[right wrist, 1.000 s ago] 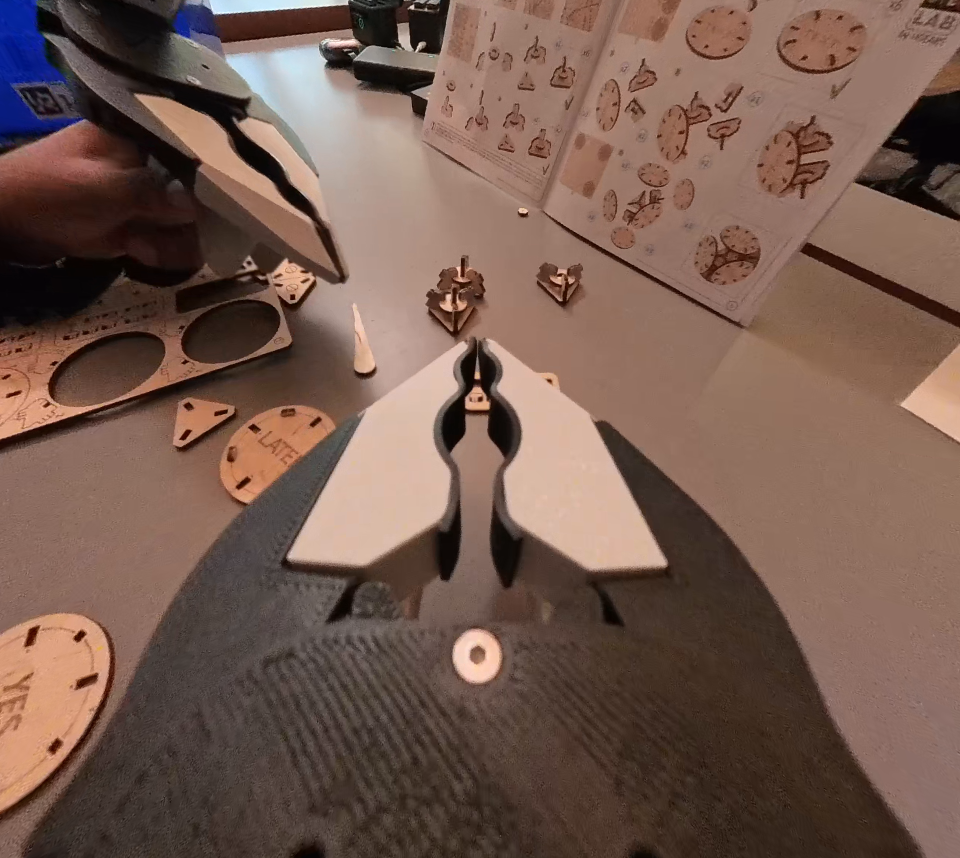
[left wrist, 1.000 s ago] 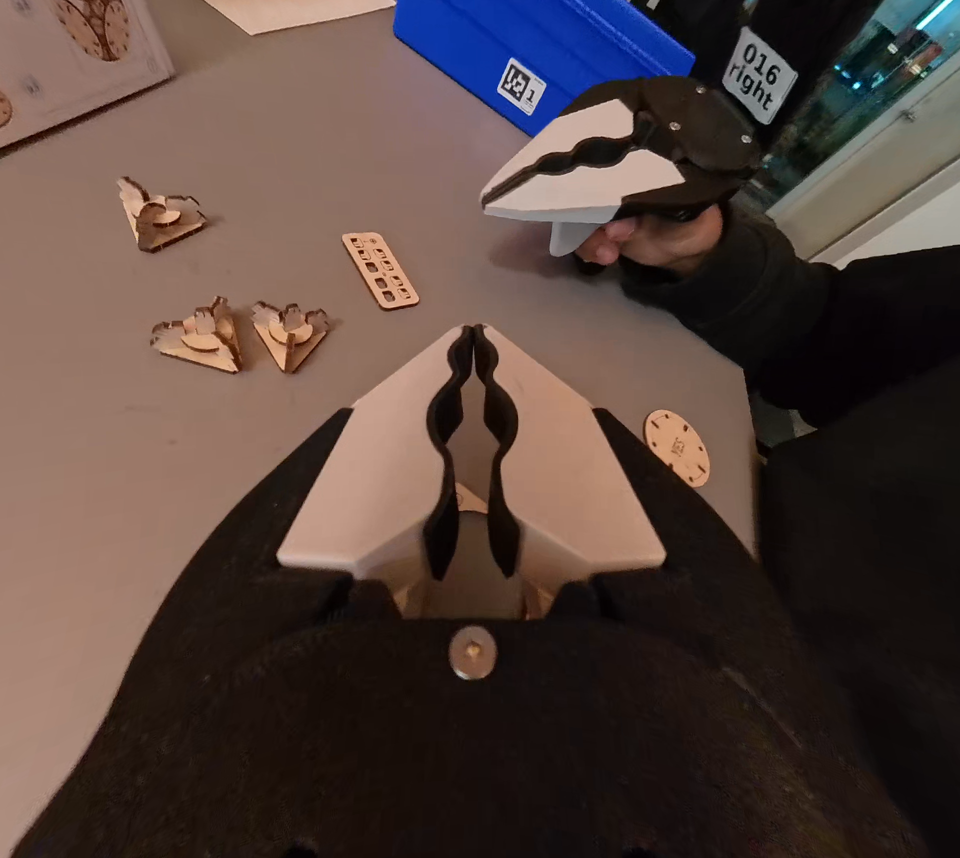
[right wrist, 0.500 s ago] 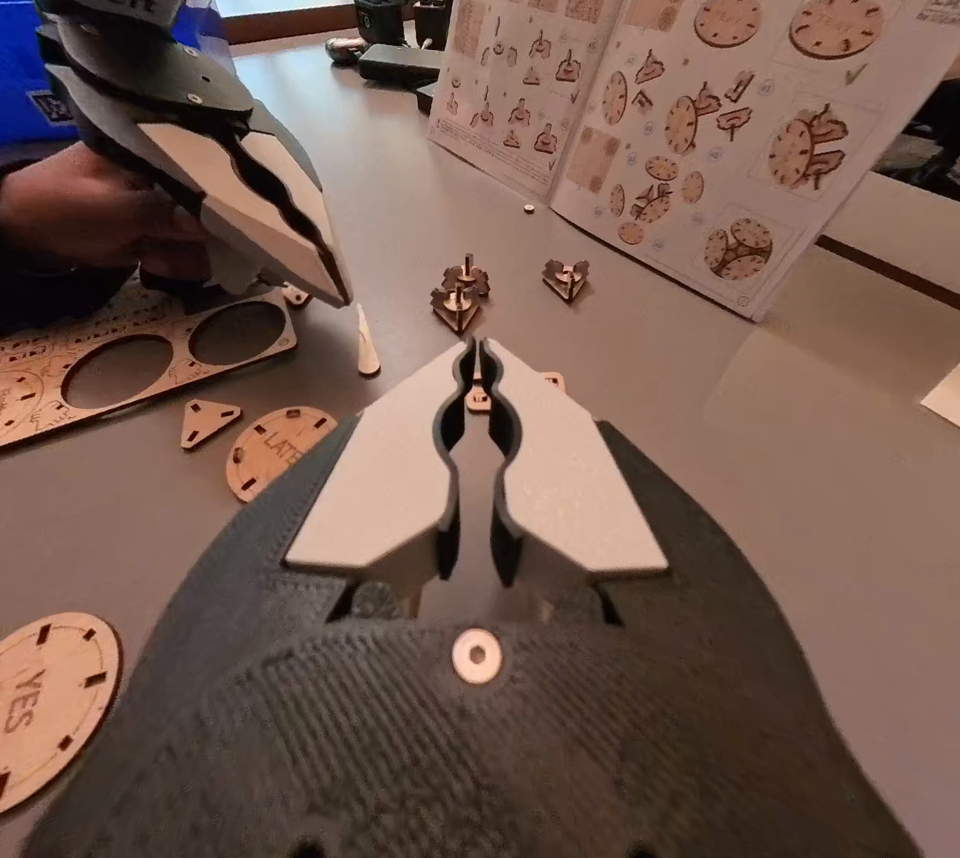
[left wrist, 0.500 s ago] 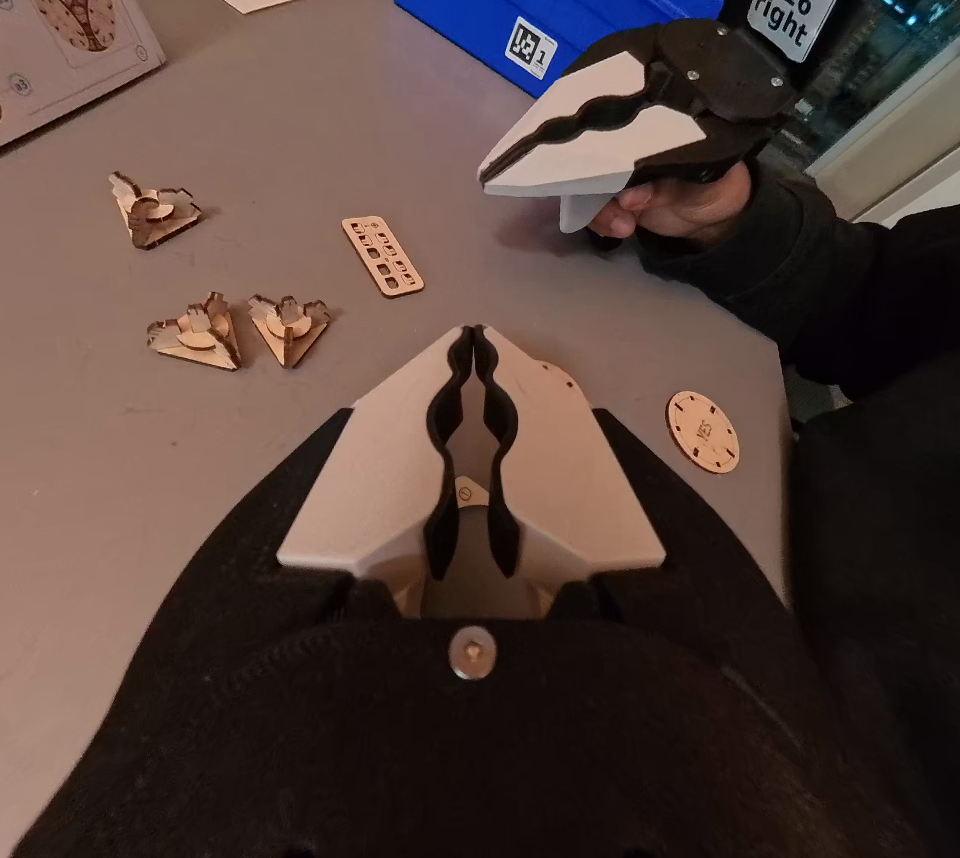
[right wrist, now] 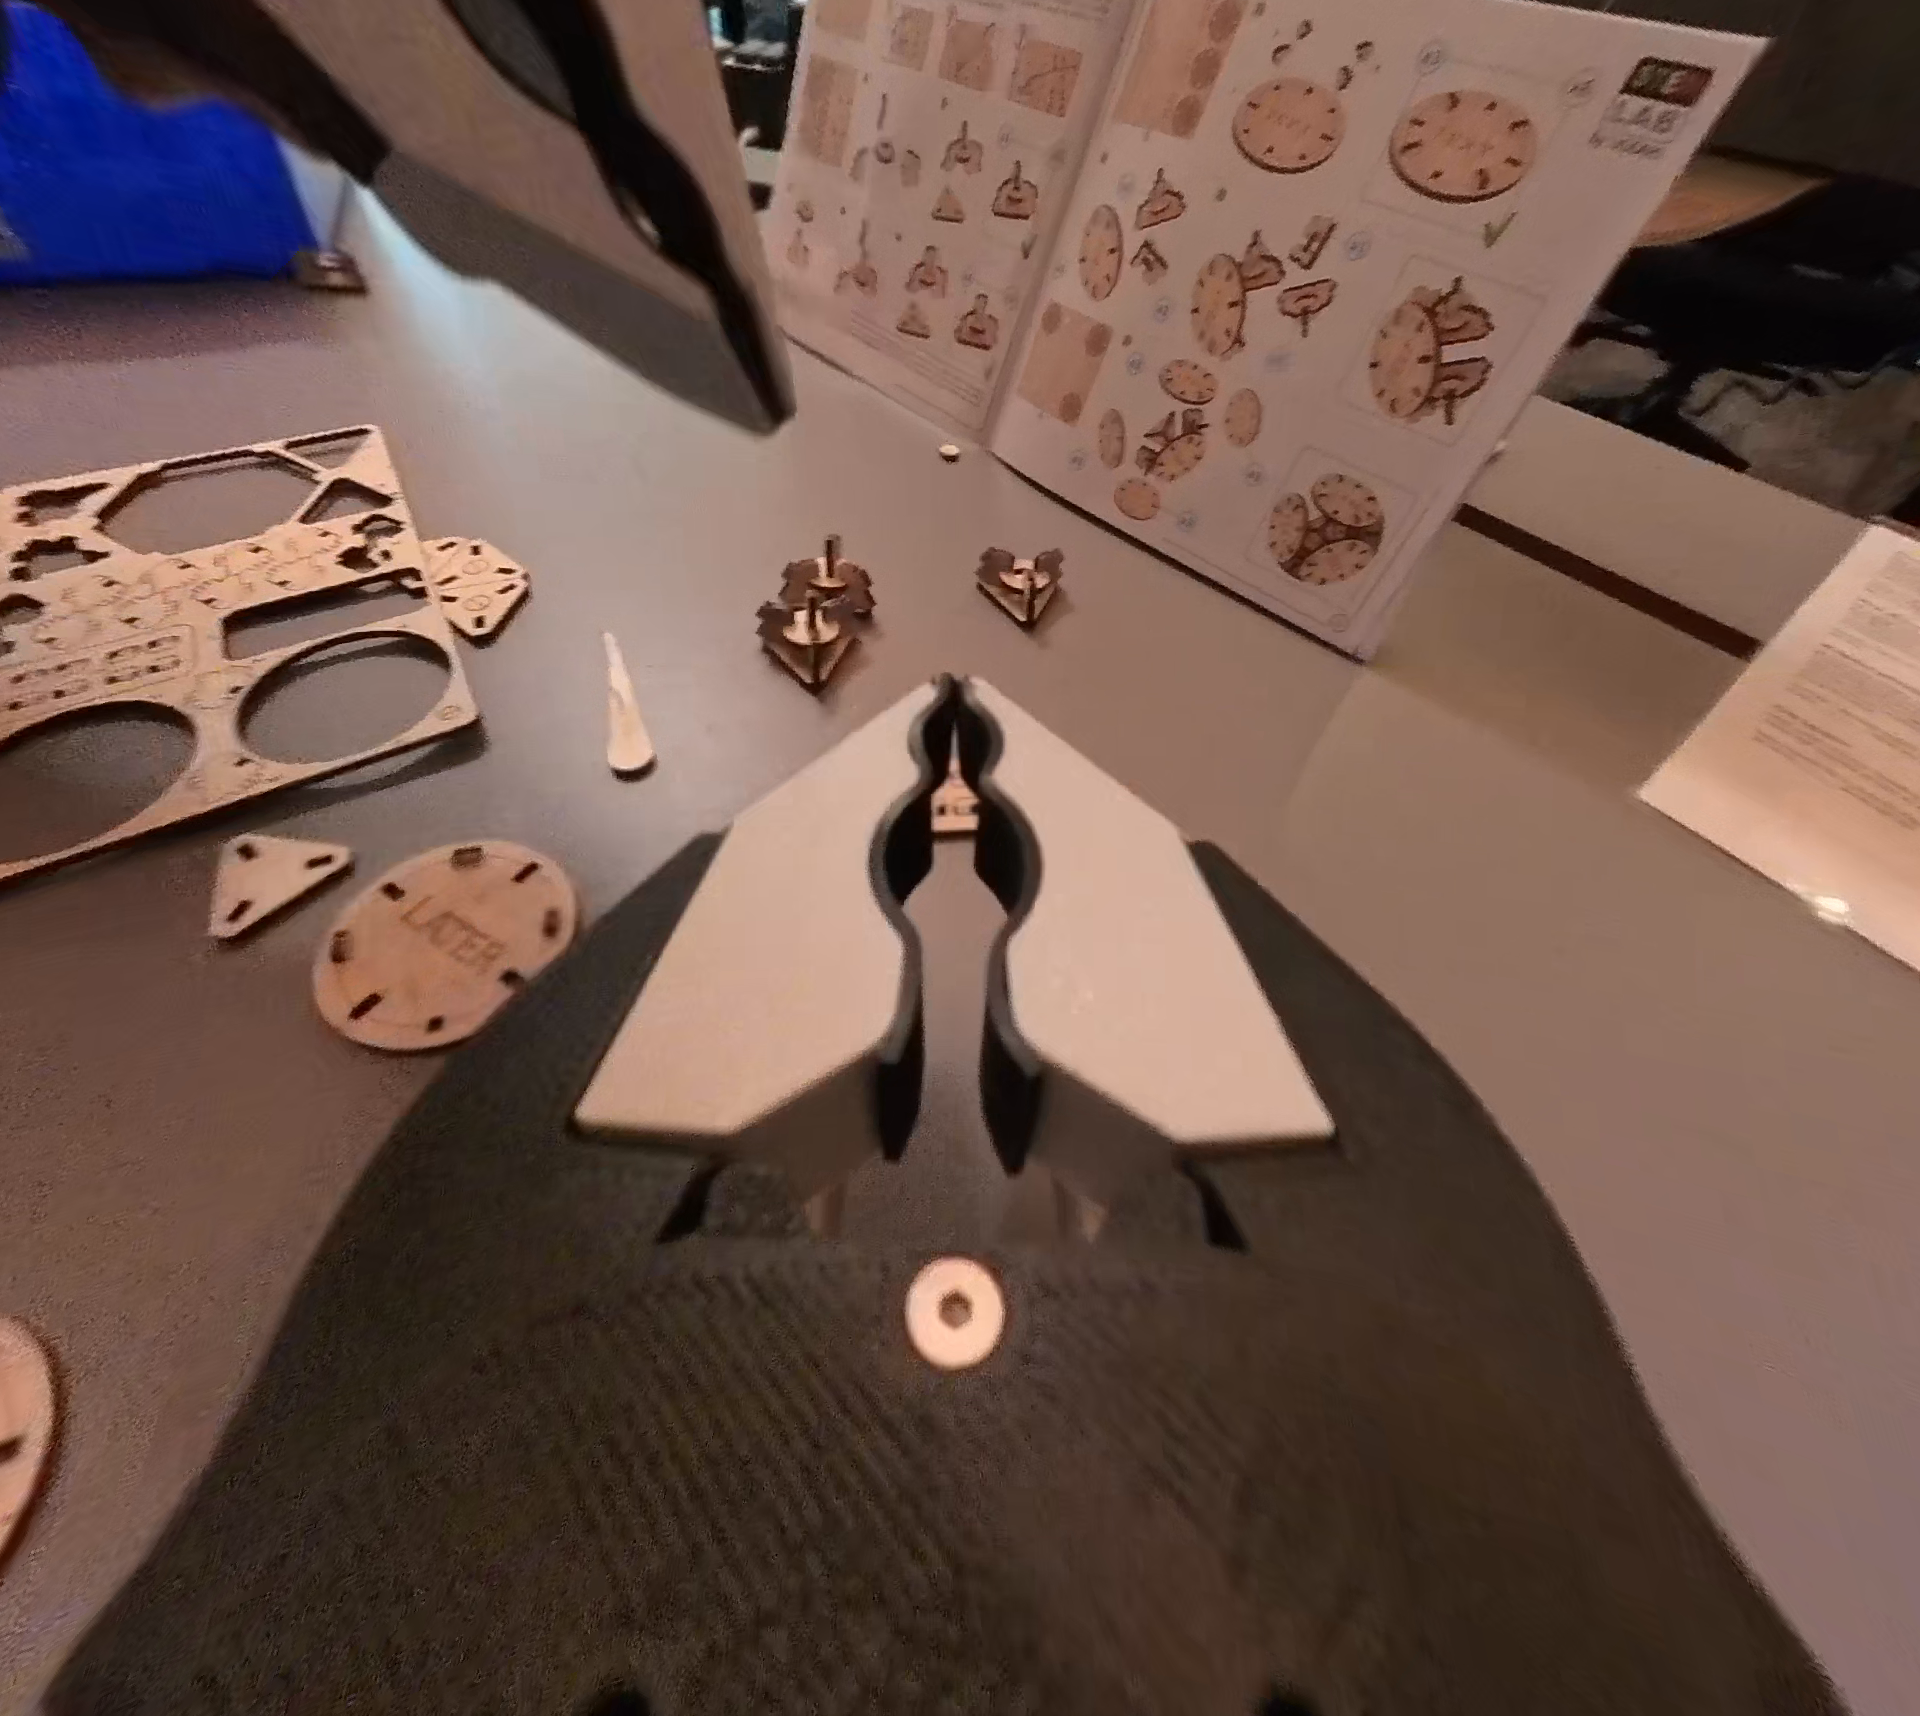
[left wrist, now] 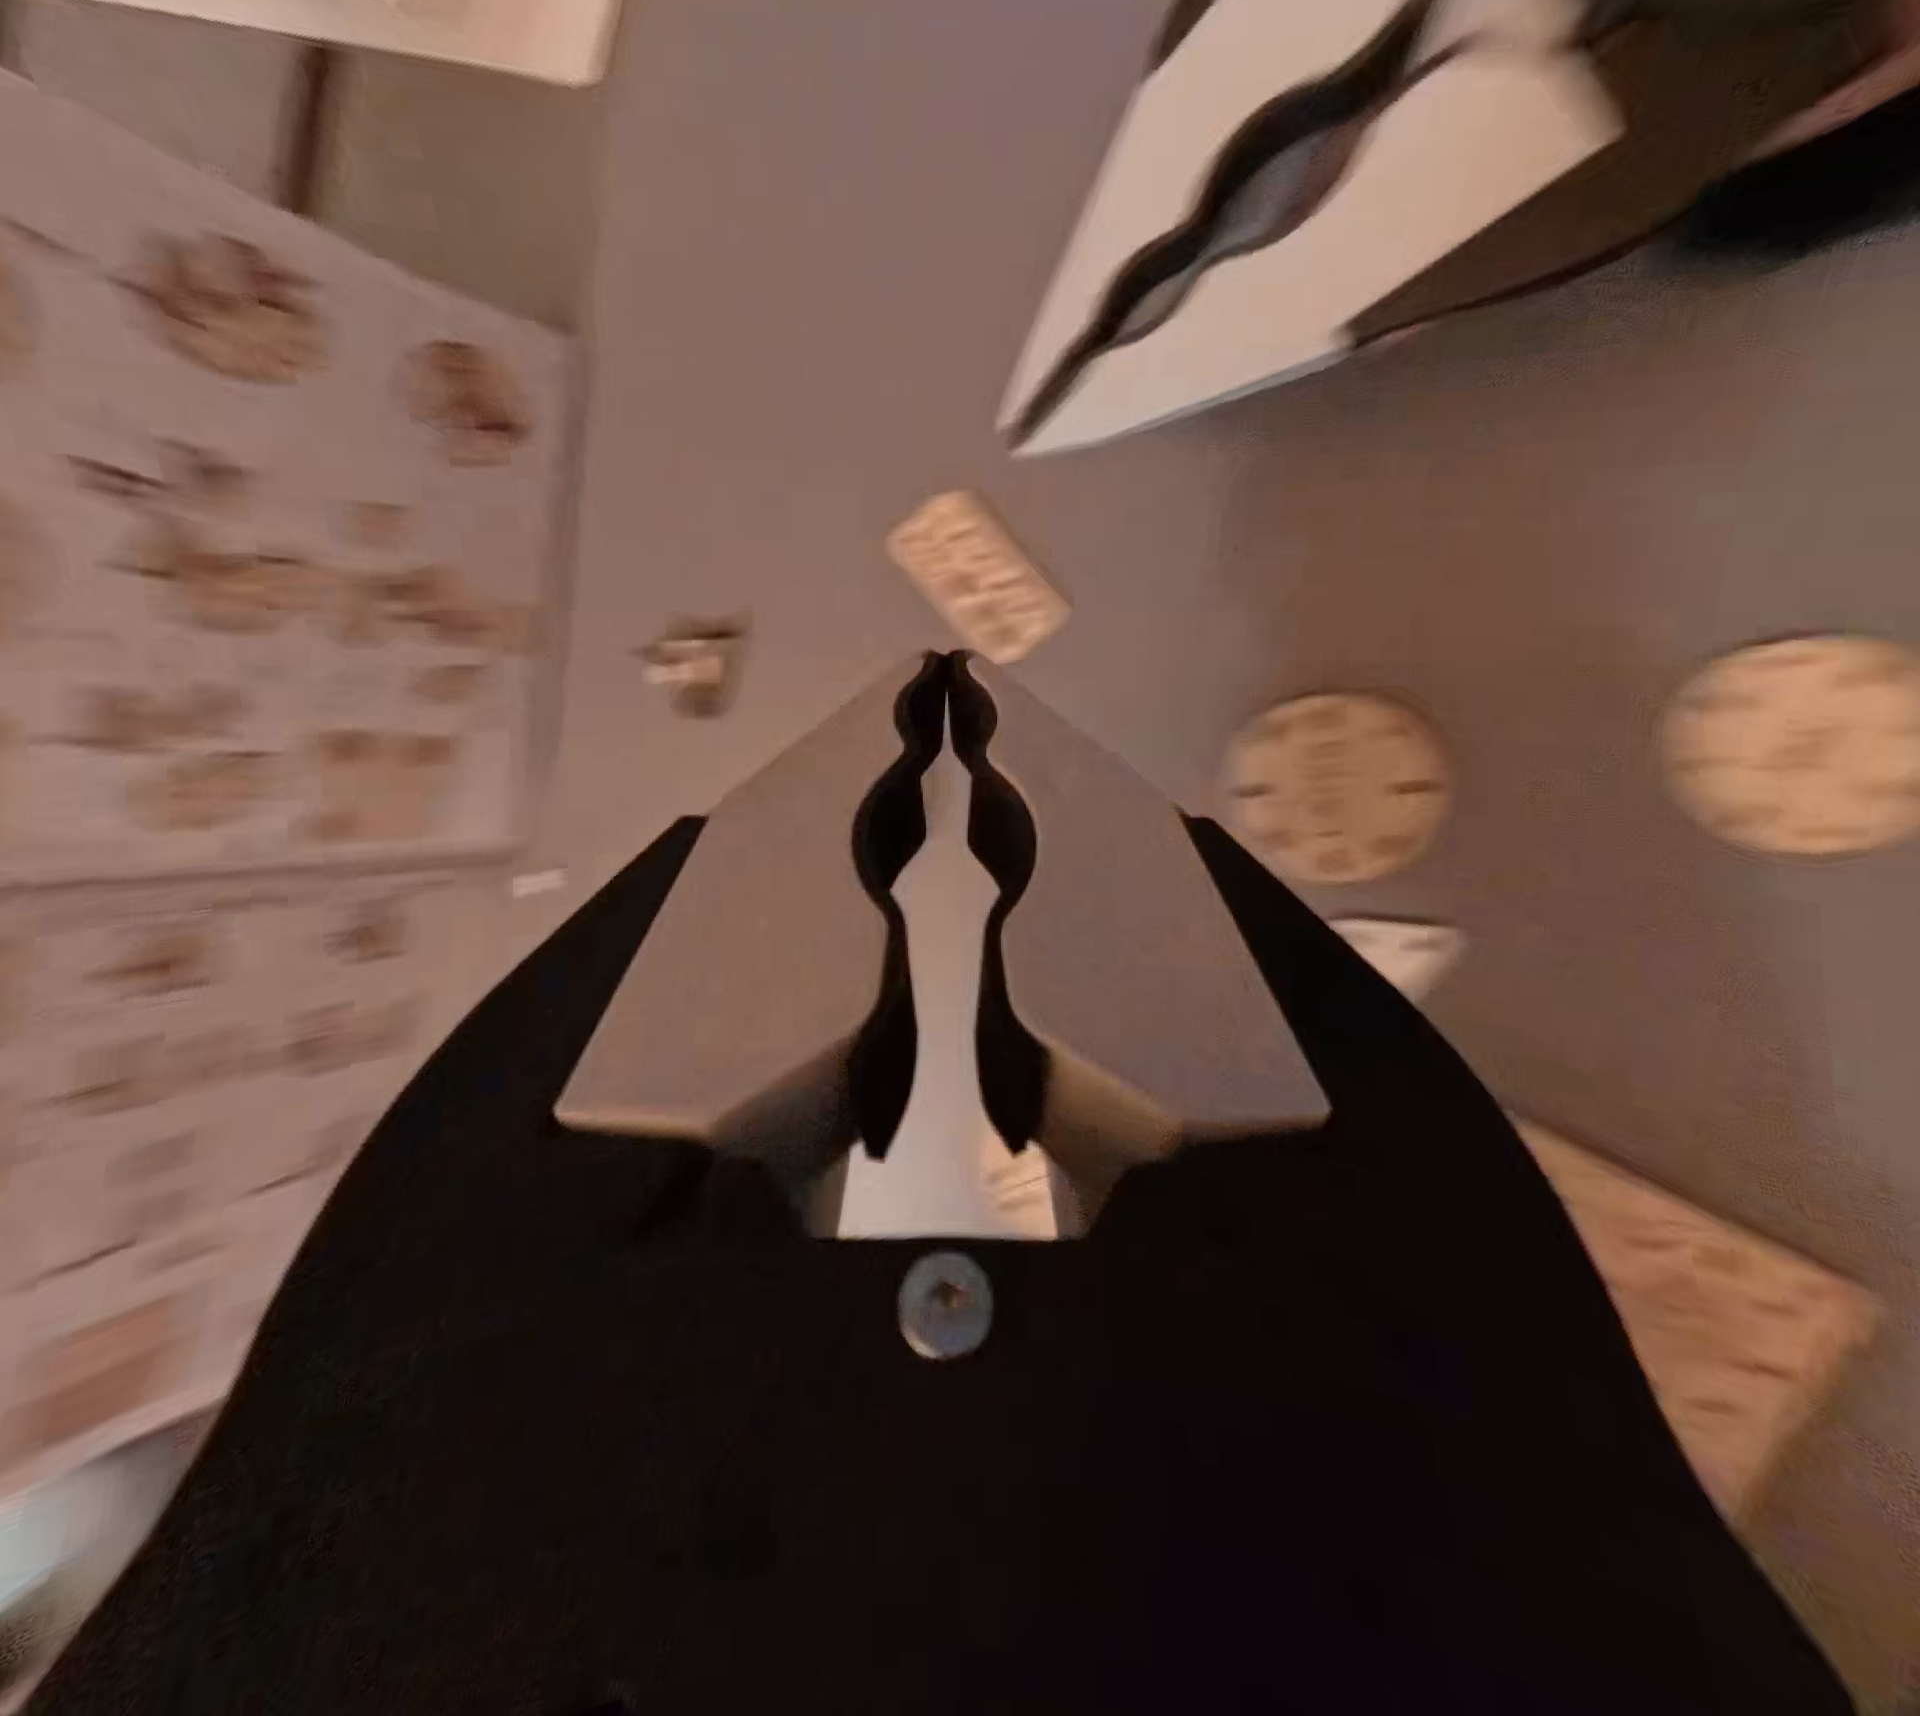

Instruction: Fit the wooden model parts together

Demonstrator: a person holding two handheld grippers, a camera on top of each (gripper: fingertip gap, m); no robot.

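Both claws are pinched together at the tips with nothing between them. The left gripper (left wrist: 943,654) hangs over the grey table (right wrist: 1351,835); its view is badly smeared. A small slotted wooden strip (left wrist: 977,591) lies just past its tips at 12 o'clock, and two wooden discs (left wrist: 1335,788) lie at 3 o'clock. The right gripper (right wrist: 954,681) points at three little assembled wooden triangles (right wrist: 816,617) at about 11 to 1 o'clock. A punched-out plywood sheet (right wrist: 208,627) lies at 9 o'clock, an open instruction booklet (right wrist: 1247,212) at 1 o'clock. These thin laser-cut pieces look light, stiff and easily snapped; I'd judge the flat ones best pinched by an edge, the triangles by their sides.
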